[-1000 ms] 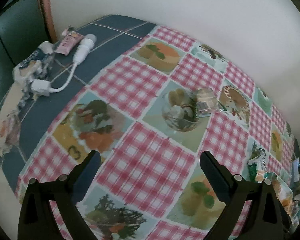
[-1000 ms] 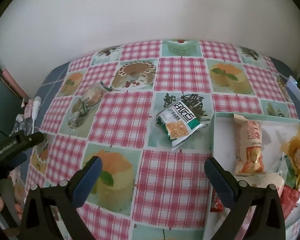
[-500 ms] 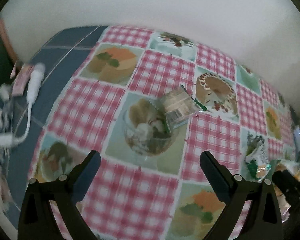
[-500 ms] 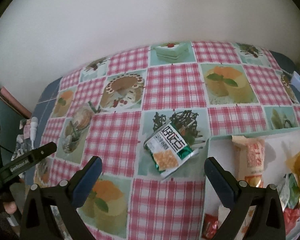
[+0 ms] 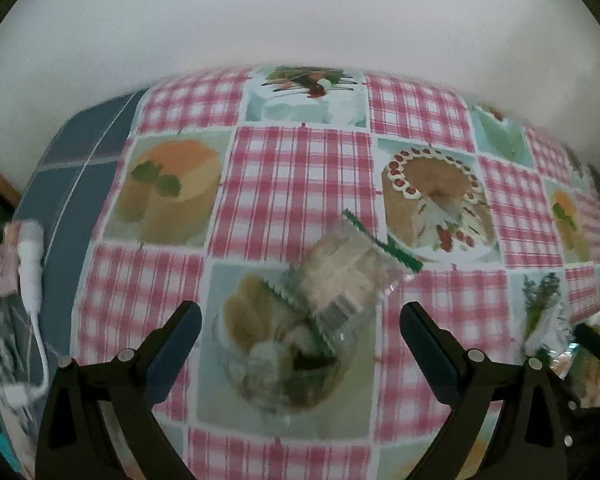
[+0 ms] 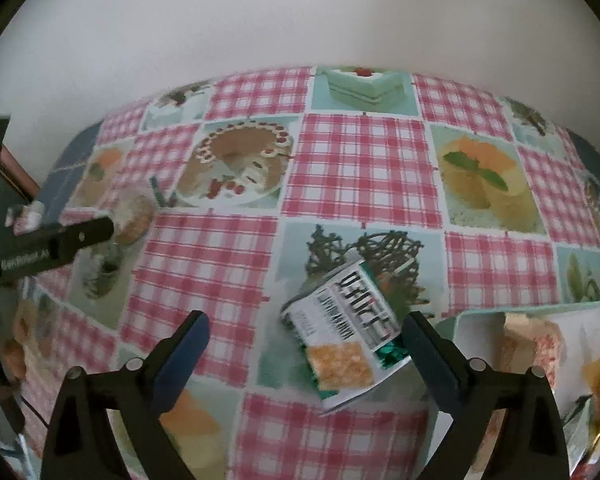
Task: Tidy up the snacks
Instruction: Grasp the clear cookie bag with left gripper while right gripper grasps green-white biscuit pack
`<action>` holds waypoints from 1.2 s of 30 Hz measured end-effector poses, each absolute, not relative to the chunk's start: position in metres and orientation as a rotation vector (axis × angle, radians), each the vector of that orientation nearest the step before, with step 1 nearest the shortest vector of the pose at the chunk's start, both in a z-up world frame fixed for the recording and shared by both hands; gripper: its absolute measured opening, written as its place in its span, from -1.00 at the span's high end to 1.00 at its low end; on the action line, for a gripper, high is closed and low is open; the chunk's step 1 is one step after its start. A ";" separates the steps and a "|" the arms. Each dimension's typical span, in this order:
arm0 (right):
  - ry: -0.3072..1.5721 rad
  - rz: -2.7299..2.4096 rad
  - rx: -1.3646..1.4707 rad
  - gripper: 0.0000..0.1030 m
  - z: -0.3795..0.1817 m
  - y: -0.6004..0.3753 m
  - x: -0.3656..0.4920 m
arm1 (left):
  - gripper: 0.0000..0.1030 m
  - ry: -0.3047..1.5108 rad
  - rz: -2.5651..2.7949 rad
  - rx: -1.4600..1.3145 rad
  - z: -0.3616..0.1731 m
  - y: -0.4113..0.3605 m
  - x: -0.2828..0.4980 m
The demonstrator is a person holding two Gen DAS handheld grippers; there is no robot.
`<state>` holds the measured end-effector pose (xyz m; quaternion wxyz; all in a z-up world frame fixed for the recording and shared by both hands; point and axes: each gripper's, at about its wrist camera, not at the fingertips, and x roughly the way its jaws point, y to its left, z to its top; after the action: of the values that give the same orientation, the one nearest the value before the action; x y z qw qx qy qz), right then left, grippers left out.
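Left gripper [image 5: 300, 320]: jaws wide apart, nothing between the pads; it hangs over a clear packet of biscuits [image 5: 348, 276] with green crimped ends. The packet lies flat on the tablecloth [image 5: 296, 184], on a printed dessert square, just ahead of the fingertips and between their lines, not touched.

Right gripper [image 6: 306, 340]: jaws apart, having just closed in a little. The green and white snack bag [image 6: 340, 336] lies on the cloth between the fingers, nearer the right-hand finger; whether that pad touches the bag's edge cannot be told. The other pad is clear of it.

Tray [image 6: 460, 322] at lower right of the right wrist view, just beside the bag, holding several wrapped snacks; a pink wrapped bar [image 6: 532, 340] lies near its left wall.

White cable [image 5: 32, 264] lies at the table's left end, on the blue cloth, well apart from the biscuits
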<state>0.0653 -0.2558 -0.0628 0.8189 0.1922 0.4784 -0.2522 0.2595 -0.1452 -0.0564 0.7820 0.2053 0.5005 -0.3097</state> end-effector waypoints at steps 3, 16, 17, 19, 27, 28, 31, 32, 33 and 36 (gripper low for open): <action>1.041 -0.544 0.403 -0.84 -0.068 -0.258 0.069 | -0.93 1.073 -0.674 0.464 -0.062 -0.155 0.265; 1.100 -0.567 0.365 -0.46 -0.089 -0.263 0.079 | -0.19 1.090 -0.685 0.490 -0.082 -0.169 0.272; 1.103 -0.573 0.355 -0.39 -0.089 -0.262 0.079 | -0.03 1.086 -0.681 0.499 -0.082 -0.171 0.271; 1.102 -0.580 0.352 -0.27 -0.088 -0.262 0.079 | 0.00 1.079 -0.659 0.527 -0.082 -0.175 0.265; 1.101 -0.590 0.345 -0.06 -0.084 -0.265 0.070 | 0.04 1.136 -0.582 0.441 -0.083 -0.152 0.258; 1.103 -0.592 0.347 -0.06 -0.084 -0.265 0.069 | 0.04 1.148 -0.567 0.424 -0.082 -0.149 0.256; 1.105 -0.586 0.362 -0.06 -0.080 -0.260 0.062 | 0.05 1.177 -0.550 0.376 -0.078 -0.140 0.248; 1.100 -0.582 0.362 -0.06 -0.077 -0.258 0.061 | 0.05 1.186 -0.557 0.355 -0.076 -0.138 0.246; 1.095 -0.581 0.362 -0.06 -0.073 -0.256 0.059 | 0.05 1.192 -0.566 0.332 -0.074 -0.134 0.242; 1.073 -0.574 0.365 -0.06 -0.057 -0.250 0.053 | 0.05 1.197 -0.565 0.294 -0.065 -0.127 0.228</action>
<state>0.0531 -0.2499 -0.0574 0.8048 0.1707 0.5012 -0.2681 0.2276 -0.1269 -0.0655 0.7787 0.1359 0.5538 -0.2614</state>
